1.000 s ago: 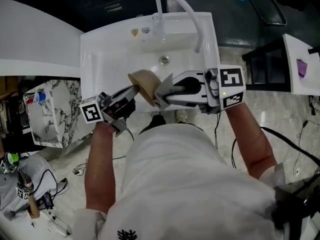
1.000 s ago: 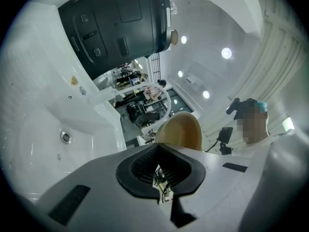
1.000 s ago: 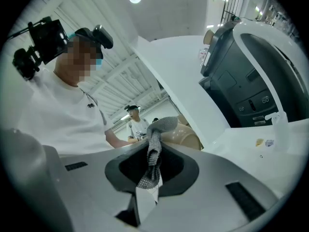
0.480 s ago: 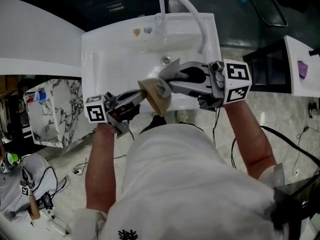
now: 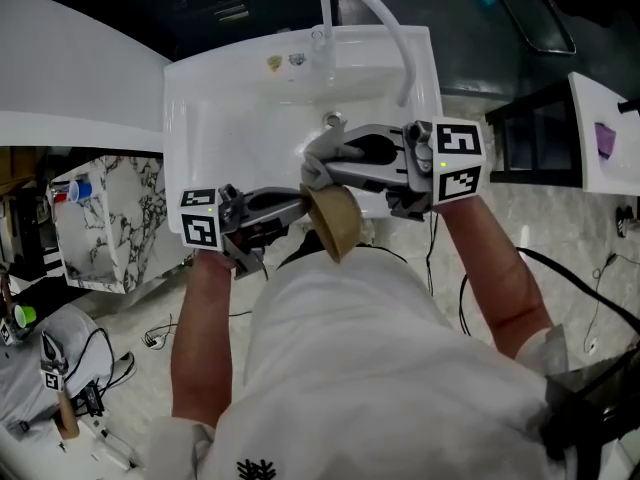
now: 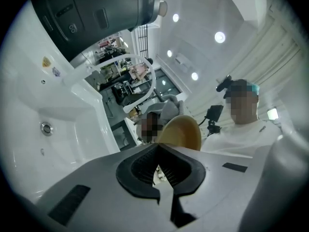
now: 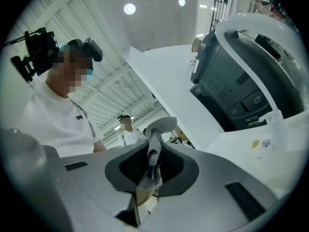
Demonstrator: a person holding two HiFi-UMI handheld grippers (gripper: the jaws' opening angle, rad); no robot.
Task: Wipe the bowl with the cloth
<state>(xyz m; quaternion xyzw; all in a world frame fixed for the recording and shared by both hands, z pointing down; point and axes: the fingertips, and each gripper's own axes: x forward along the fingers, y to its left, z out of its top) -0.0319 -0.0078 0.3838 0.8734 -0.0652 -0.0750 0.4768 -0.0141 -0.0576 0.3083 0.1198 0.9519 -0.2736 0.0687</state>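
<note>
Pinching the bowl (image 5: 336, 224) by its rim, the left hand-held gripper (image 5: 297, 206) has its jaws fully closed. The bowl is tilted on edge at the sink's (image 5: 215, 118) near rim. Right hand-held gripper (image 5: 322, 161) is clamped on the cloth (image 7: 155, 146); one tuft shows, the rest is hidden. Cloth-to-bowl contact is unclear.

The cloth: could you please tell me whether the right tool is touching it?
Touching. The right gripper view shows the cloth pinched between the right tool's closed jaws, its free end poking out beyond them.
</note>
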